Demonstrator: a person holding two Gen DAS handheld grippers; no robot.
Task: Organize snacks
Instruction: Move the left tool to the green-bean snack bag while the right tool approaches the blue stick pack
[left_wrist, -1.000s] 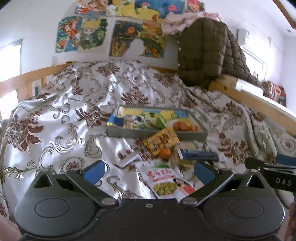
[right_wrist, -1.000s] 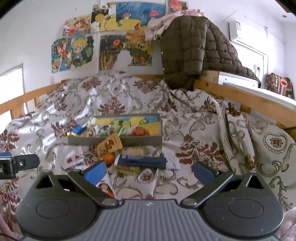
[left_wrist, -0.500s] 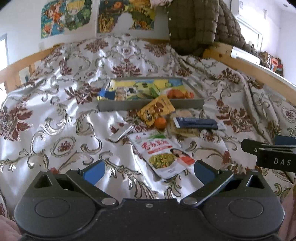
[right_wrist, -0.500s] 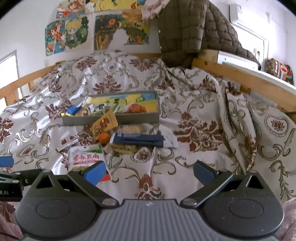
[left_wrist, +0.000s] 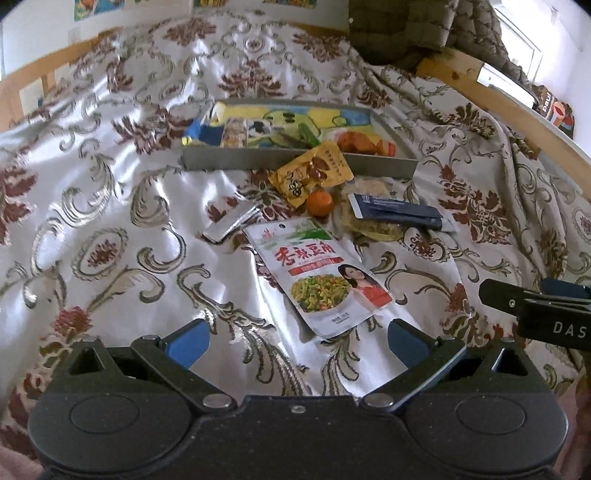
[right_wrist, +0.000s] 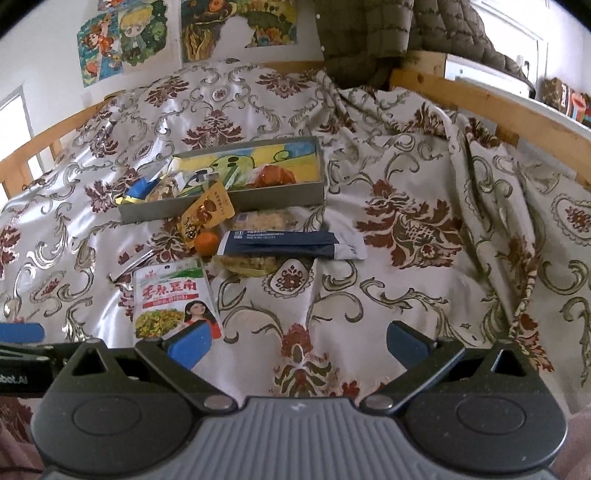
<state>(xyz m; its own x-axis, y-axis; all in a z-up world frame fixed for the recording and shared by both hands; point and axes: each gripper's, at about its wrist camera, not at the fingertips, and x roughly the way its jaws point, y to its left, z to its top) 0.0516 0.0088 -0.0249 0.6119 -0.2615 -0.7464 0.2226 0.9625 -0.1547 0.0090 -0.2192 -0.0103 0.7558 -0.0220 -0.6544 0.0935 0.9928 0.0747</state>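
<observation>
**Operator:** Both sets of jaws stand wide apart with nothing between them. My left gripper (left_wrist: 297, 334) hangs just short of the near edge of the white snack pouch (left_wrist: 321, 275); my right gripper (right_wrist: 297, 338) sits beside it, over bare bedspread (right_wrist: 406, 288).

**Observer:** What has changed over the last second?

**Operator:** I have tipped both grippers down and brought them in. A second ago the wall posters and hanging jacket filled the top of both views; now the bed fills them, and the pouch has slid from partly hidden behind my left fingers to fully in front. I read that as lining up a first pick, with nothing gripped yet.

**Observer:** Where are the rest of the snacks?

**Operator:** Beyond the pouch lie a silver wrapper (left_wrist: 231, 223), a small orange (left_wrist: 320, 202), a yellow packet (left_wrist: 310, 173) leaning on the near wall of the grey box (left_wrist: 236, 160), and a long dark blue packet (left_wrist: 399, 214) lying across a clear bag of pale snacks. The box already holds several items.

**Observer:** Room to move?

**Operator:** Plenty to the left, where the cloth is bare. On the right the spread bunches into folds toward the wooden bed rail (right_wrist: 480, 96). The pouch's flat edge on soft fabric could make a clean pinch awkward.
</observation>
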